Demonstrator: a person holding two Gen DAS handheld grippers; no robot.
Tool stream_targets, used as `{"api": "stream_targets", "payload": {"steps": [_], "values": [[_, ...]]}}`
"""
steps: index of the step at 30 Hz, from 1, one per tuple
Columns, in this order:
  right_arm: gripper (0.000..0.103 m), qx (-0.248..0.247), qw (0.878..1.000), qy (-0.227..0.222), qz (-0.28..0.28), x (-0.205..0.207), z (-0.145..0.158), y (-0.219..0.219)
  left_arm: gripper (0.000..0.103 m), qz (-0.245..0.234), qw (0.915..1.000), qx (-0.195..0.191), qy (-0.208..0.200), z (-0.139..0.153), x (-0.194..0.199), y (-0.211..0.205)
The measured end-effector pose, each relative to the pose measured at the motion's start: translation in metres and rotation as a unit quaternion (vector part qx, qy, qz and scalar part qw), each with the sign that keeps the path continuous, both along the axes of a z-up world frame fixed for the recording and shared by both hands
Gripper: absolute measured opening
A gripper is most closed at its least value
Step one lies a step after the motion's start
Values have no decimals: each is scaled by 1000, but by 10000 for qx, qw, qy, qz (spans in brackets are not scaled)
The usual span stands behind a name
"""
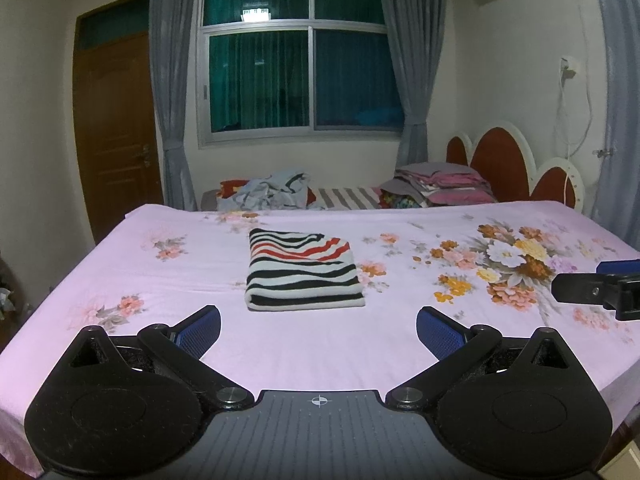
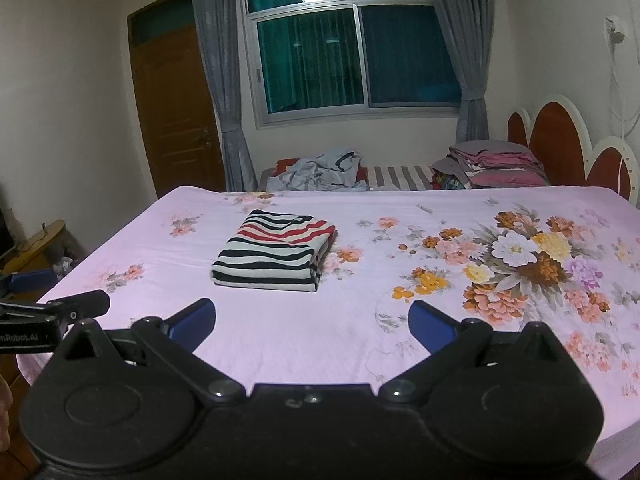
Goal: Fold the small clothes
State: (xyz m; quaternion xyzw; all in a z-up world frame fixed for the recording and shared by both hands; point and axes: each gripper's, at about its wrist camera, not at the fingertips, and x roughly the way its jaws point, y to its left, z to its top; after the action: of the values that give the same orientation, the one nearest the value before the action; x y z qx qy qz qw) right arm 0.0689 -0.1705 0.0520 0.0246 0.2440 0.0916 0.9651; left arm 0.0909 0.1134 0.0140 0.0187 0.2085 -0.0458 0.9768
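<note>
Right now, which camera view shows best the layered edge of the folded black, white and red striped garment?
The right wrist view: the folded black, white and red striped garment turns its stacked right edge toward that camera. The left wrist view shows the same garment almost head-on, mostly its top and rounded front fold.

The only words to read are white letters "nRobot.AI", cut off at the 9 o'clock edge of the right wrist view, printed on the black side of the left gripper (image 2: 34, 292).
</note>
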Motion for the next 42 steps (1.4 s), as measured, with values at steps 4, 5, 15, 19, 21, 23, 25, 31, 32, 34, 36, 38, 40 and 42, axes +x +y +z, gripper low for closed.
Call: {"api": "stream_targets", "payload": {"steps": [4,5,15,19,21,23,25,31,32,34,36,38,40,42], "values": [[103,-15,10000,-5,4,0,0,0,103,4,10000,-4,-7,0,0,0],[103,-14,10000,-2,3,0,0,0,103,7,10000,-9,-9,0,1,-1],[103,-6,10000,-18,26,1,0,1,103,1,10000,2,-31,2,0,-2],[103,-9,10000,-20,23,0,0,1,103,7,10000,10,-50,2,-1,-2],[103,-13,10000,-20,26,1,0,1,103,8,10000,11,-50,2,-2,-2],[103,-9,10000,-23,27,1,0,1,103,9,10000,15,-53,2,-2,-3],[103,-9,10000,-17,23,1,0,1,103,5,10000,11,-51,2,-1,-3],[103,-4,10000,-25,25,1,1,0,103,-13,10000,13,-40,3,-1,-3],[103,-11,10000,-19,21,2,0,1,103,-19,10000,26,-44,3,-1,-4],[103,-23,10000,-26,29,1,1,0,103,-23,10000,29,-50,3,0,-4],[103,-17,10000,-21,27,1,1,1,103,-27,10000,13,-37,3,1,-4],[103,-14,10000,-20,27,1,1,1,103,-32,10000,25,-50,4,1,-4],[103,-21,10000,-16,40,2,1,0,103,-26,10000,34,-49,4,1,-4],[103,-21,10000,-11,47,2,1,0,103,-28,10000,31,-50,3,1,-4]]}}
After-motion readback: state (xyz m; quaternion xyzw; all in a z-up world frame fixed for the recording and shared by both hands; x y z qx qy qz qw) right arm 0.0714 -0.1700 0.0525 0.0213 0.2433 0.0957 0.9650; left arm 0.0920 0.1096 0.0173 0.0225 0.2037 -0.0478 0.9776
